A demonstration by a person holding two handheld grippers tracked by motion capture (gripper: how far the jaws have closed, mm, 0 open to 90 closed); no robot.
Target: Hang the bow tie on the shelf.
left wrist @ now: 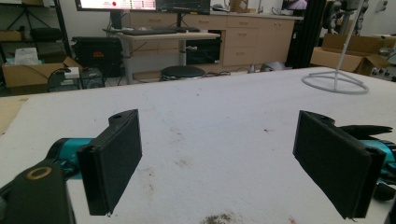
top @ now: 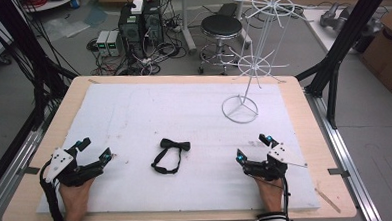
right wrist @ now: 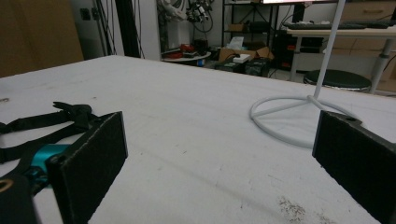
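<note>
Nearest edge, high view: both forearms in striped sleeves come in from the bottom, cut off at the frame edge. Left hand-held gripper [top: 92, 150] rests on the white pad [top: 134, 108] covering the surface, jaws spread wide, nothing between them. Right hand-held gripper [top: 253, 148] same: jaws wide apart, holding nothing, resting on the pad. The gripper views confirm it: bare stained pad between each pair of black jaws.

Between the two grippers, roughly mid-pad and well apart from both: black bow tie [top: 175, 145] with its strap loop [top: 165, 164]. Bow sits at the far end, long axis roughly left-right, tilted slightly. The strap loop trails from it toward the person and a bit left. Clasp detail too small to make out. Right gripper view shows the bow and strap [right wrist: 42, 122] partly hidden behind its left jaw. In the left gripper view a black tip [left wrist: 369, 130] pokes out behind the right jaw; can't tell if it's the tie.

Farther, right of centre: white wire rack [top: 254, 65], ring base [top: 240, 109] on the pad, pole leaning up to two tiers of radiating prongs, top tier cut off by the frame edge.

Beyond the surface: black stool [top: 221, 27], computer towers [top: 140, 23], tangled cables on the floor.
</note>
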